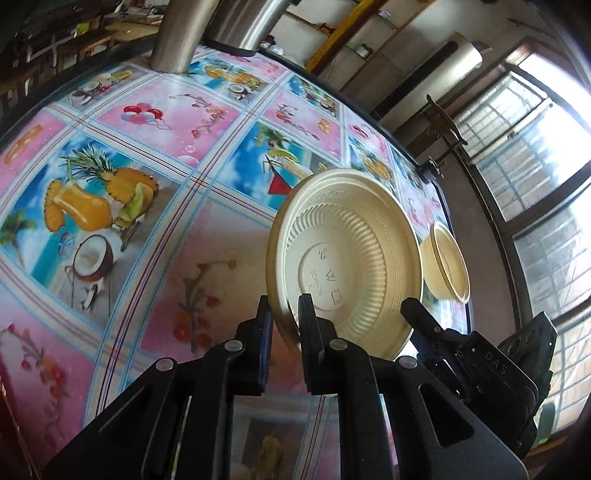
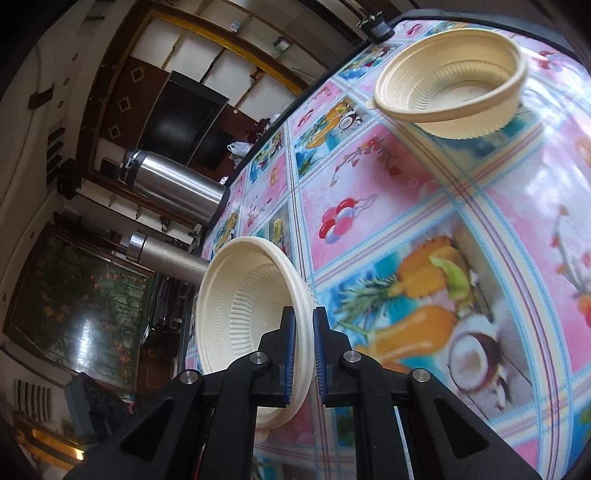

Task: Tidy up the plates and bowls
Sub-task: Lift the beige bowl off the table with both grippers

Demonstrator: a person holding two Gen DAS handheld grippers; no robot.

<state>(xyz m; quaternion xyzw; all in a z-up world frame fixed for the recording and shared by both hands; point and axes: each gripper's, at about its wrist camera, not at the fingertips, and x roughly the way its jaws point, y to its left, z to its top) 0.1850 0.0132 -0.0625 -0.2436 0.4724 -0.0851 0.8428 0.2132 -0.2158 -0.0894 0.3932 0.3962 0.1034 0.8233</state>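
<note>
A cream ribbed plate [image 1: 351,258] hangs tilted above the fruit-print table [image 1: 155,122], its underside facing the left wrist view. My left gripper [image 1: 286,321] is shut on the plate's lower left rim. My right gripper [image 1: 412,308] reaches the same plate's lower right rim. In the right wrist view the cream plate [image 2: 236,317] shows its inside, and my right gripper [image 2: 303,332] is shut on its rim. A cream bowl [image 2: 450,85] stands upright on the table [image 2: 406,206] further off, and this cream bowl [image 1: 447,266] also shows just past the plate.
Two steel flasks [image 2: 177,188] [image 2: 166,254] stand at the table's far edge; in the left wrist view they are the steel flasks [image 1: 177,33] [image 1: 243,22]. A barred window [image 1: 535,166] is beyond the table's dark edge [image 1: 424,162]. Cabinets and a dark screen [image 2: 177,114] fill the background.
</note>
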